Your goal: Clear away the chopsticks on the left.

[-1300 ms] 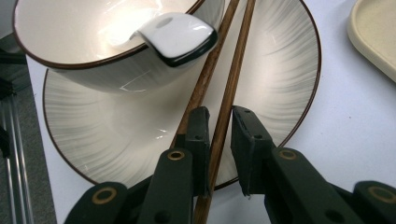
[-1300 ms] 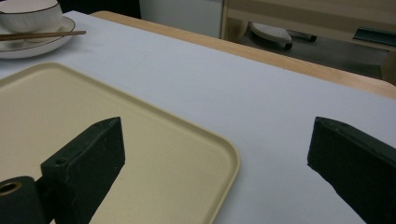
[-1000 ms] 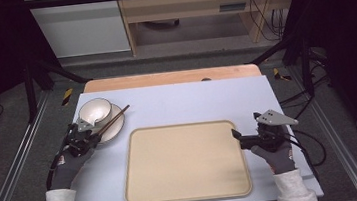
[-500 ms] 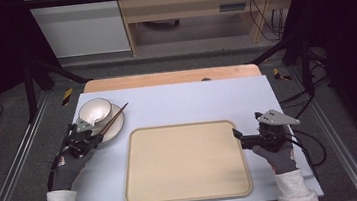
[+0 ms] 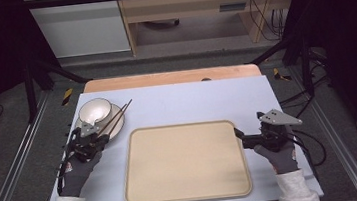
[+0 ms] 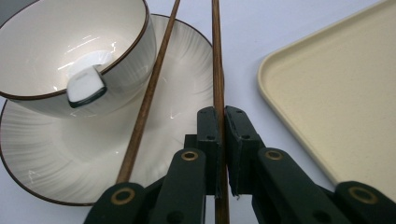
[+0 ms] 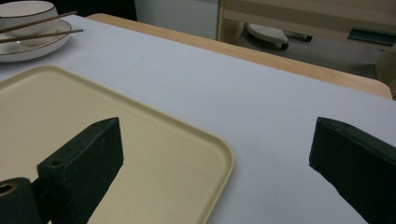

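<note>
The left gripper (image 6: 220, 140) is clamped on one chopstick (image 6: 217, 70), whose length points away past the bowl (image 6: 70, 42). The right gripper (image 7: 215, 154) gapes empty beside the tray (image 5: 185, 162).

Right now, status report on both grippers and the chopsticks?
Left gripper shut on one brown wooden chopstick. Right gripper open, empty. Second chopstick lies on the white plate.

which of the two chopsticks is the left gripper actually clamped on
The chopstick nearer the tray is the one pinched between the left gripper. The other chopstick lies free, slanting across the plate right beside the bowl.
</note>
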{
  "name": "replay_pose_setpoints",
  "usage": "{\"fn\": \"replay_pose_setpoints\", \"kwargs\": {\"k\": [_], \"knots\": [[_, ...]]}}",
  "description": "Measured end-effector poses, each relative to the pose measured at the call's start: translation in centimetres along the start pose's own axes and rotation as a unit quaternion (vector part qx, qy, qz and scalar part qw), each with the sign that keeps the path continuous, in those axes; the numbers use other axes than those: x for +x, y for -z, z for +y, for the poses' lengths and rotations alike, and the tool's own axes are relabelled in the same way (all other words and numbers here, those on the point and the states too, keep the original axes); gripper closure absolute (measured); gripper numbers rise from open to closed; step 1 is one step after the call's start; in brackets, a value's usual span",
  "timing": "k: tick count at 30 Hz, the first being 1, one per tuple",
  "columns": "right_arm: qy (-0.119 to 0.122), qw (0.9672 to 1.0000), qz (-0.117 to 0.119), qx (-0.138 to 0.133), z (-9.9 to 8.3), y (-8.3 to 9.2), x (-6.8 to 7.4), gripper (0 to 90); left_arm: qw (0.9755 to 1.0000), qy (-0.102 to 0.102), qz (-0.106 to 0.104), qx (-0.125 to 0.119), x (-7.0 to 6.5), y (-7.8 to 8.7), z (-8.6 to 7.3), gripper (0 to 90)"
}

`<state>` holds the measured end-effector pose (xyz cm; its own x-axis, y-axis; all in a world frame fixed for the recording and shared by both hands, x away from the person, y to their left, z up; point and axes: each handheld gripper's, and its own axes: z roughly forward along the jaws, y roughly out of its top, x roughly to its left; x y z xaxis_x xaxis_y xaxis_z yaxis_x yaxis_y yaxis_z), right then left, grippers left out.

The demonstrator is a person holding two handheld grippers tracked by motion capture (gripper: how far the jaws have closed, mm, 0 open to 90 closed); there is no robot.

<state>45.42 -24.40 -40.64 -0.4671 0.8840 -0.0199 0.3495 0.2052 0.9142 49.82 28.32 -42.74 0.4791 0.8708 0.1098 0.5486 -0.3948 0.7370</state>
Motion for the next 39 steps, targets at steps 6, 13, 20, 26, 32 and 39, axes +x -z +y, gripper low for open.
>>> {"fn": "replay_pose_setpoints", "kwargs": {"k": [6, 13, 20, 26, 32, 39], "knots": [[-0.001, 1.0000, -0.003, 0.002, 0.0, 0.0, 0.0, 3.1, 0.9990, 0.033, 0.019, -0.023, -1.7, 1.1, -0.1, 84.8], [-0.001, 0.9999, -0.005, 0.012, -0.2, -0.2, 0.2, 2.7, 0.9959, 0.068, 0.029, -0.052, -3.9, 2.1, 0.6, 84.8], [-0.007, 0.9999, -0.002, 0.008, -0.1, 0.0, 0.1, 2.7, 0.9900, 0.115, 0.034, -0.074, -6.1, 3.3, 0.3, 84.9], [-0.009, 1.0000, -0.002, 0.001, 0.0, 0.3, 0.0, 2.8, 0.9845, 0.146, 0.046, -0.084, -8.1, 3.7, -0.9, 84.9], [-0.010, 0.9999, -0.001, 0.000, 0.0, 0.3, 0.0, 2.8, 0.9783, 0.180, 0.041, -0.093, -10.3, 3.6, -2.0, 84.8], [-0.009, 0.9999, -0.001, 0.005, -0.1, 0.3, 0.1, 2.7, 0.9719, 0.206, 0.059, -0.098, -12.0, 3.5, -3.0, 84.9]]}}
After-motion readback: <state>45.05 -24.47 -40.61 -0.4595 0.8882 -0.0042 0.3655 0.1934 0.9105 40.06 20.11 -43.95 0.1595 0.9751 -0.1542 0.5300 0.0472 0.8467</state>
